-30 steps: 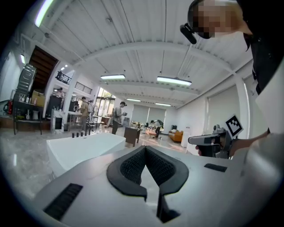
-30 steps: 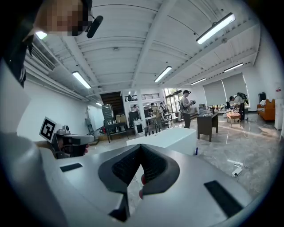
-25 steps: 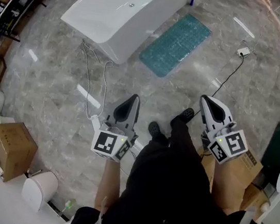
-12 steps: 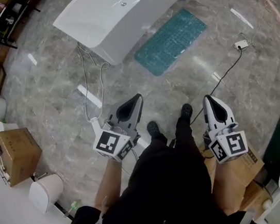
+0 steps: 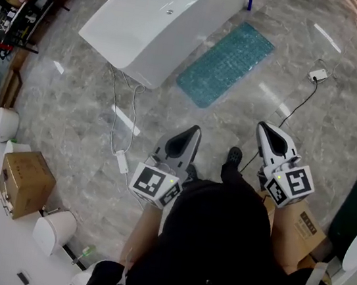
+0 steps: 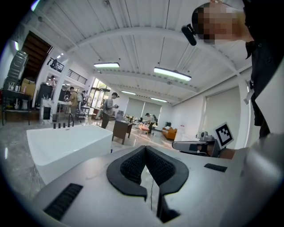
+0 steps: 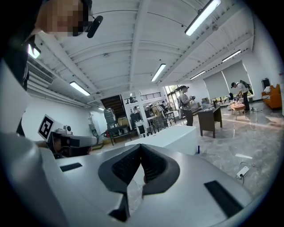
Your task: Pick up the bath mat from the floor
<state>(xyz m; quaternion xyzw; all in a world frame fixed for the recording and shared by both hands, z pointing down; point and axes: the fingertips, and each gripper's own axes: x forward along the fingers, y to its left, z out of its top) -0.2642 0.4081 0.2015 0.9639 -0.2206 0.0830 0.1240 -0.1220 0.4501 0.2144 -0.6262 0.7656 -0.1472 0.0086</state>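
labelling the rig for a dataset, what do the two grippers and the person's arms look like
The left gripper and right gripper match: smooth white-grey shells that taper forward, with black ribbed pads lining a V-shaped opening. Each has a white cube with black square markers at the rear. The person wears a black top, and the forearms are uncovered.

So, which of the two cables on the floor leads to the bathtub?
The white cable, looping out from the bathtub; the black cable ends at a white box right of the bath mat.
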